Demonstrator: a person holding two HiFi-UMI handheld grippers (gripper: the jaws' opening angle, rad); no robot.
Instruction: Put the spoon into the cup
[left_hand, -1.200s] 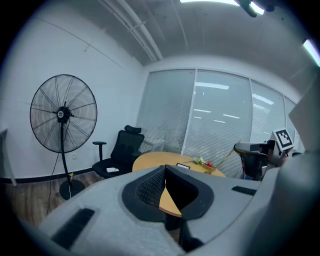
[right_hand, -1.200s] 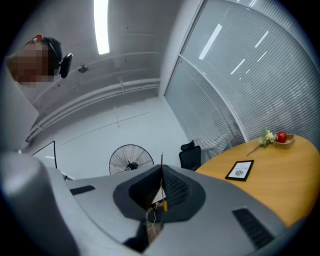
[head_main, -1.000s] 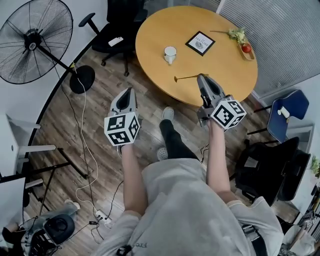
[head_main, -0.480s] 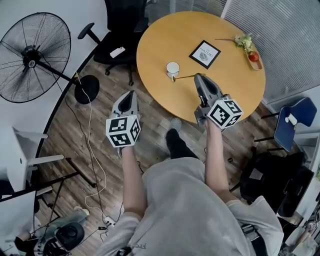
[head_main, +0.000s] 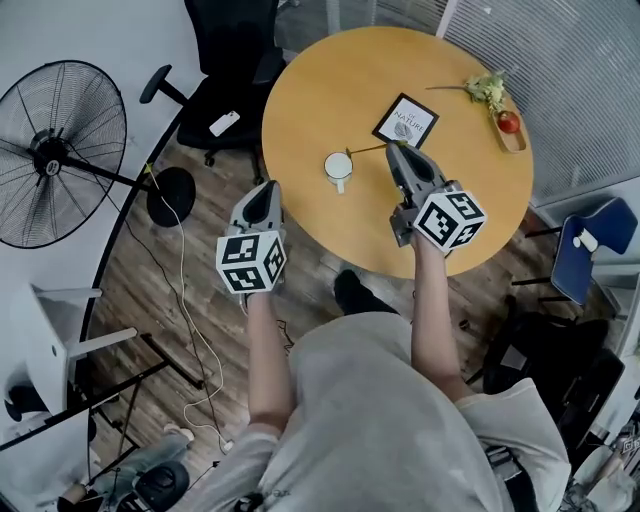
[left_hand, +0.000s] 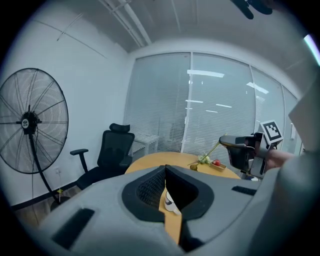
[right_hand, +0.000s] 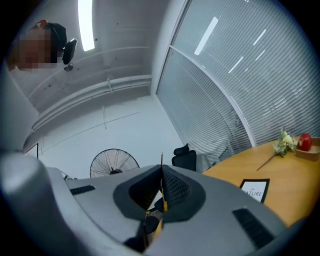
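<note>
A white cup (head_main: 339, 167) stands on the round wooden table (head_main: 330, 80) near its front edge. My right gripper (head_main: 391, 148) is shut on the handle of a thin gold spoon (head_main: 365, 150), whose bowl end reaches left to just beyond the cup. In the left gripper view the spoon (left_hand: 210, 152) slants down from the right gripper (left_hand: 222, 142), above the table. The handle (right_hand: 161, 162) stands clamped between the jaws in the right gripper view. My left gripper (head_main: 268, 186) hovers off the table's front left edge, shut and empty, with the cup (left_hand: 170, 201) showing below its fingertips.
A framed card (head_main: 405, 119) lies behind the right gripper. A tray with greens and a tomato (head_main: 500, 100) sits at the table's right. A black office chair (head_main: 235, 60), a standing fan (head_main: 60, 165), floor cables (head_main: 185, 300) and a blue chair (head_main: 585, 250) surround the table.
The right gripper has lifted the spoon off the table and carried it farther over the table, to beside the cup. The person has stepped closer; the left gripper stays shut.
</note>
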